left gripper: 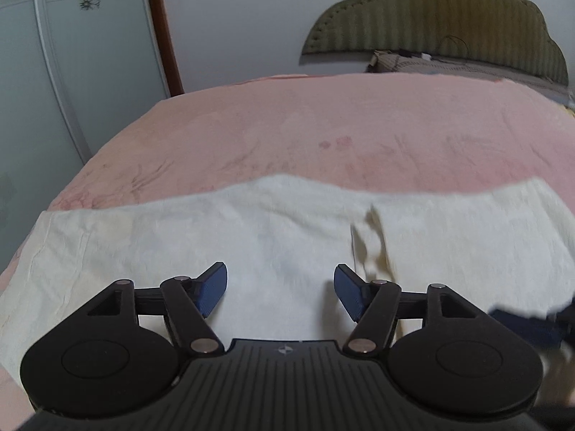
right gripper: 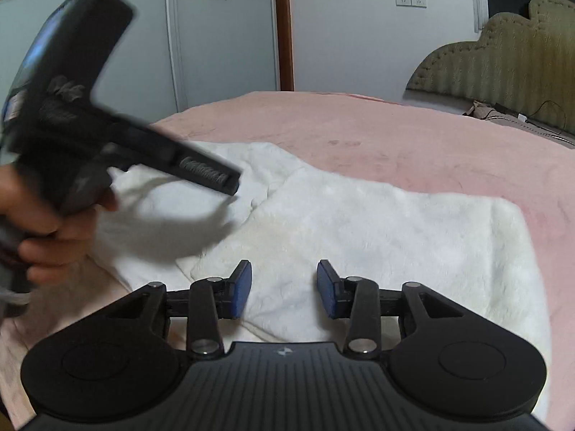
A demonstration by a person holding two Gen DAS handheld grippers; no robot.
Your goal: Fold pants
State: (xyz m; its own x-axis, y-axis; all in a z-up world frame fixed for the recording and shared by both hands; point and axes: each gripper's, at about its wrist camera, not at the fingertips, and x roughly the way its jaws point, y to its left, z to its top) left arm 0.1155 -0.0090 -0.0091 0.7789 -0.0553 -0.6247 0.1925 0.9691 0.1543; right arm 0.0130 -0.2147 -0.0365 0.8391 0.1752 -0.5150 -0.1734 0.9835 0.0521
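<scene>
The fluffy cream-white pants (right gripper: pixel 359 215) lie flat on the pink bed cover (right gripper: pixel 395 136), partly folded. Left tongs (left gripper: pixel 280 292) tilt down over them, spread wide, nothing between. Right tongs (right gripper: pixel 284 289) hover near the pants' front edge, half open, empty. A bare hand (right gripper: pixel 46 226) grips the left handle.

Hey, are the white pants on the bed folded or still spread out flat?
Folded at least once: in the right wrist view the white pants show one layer lapped over another on the pink bedcover. Further folds cannot be told.
</scene>
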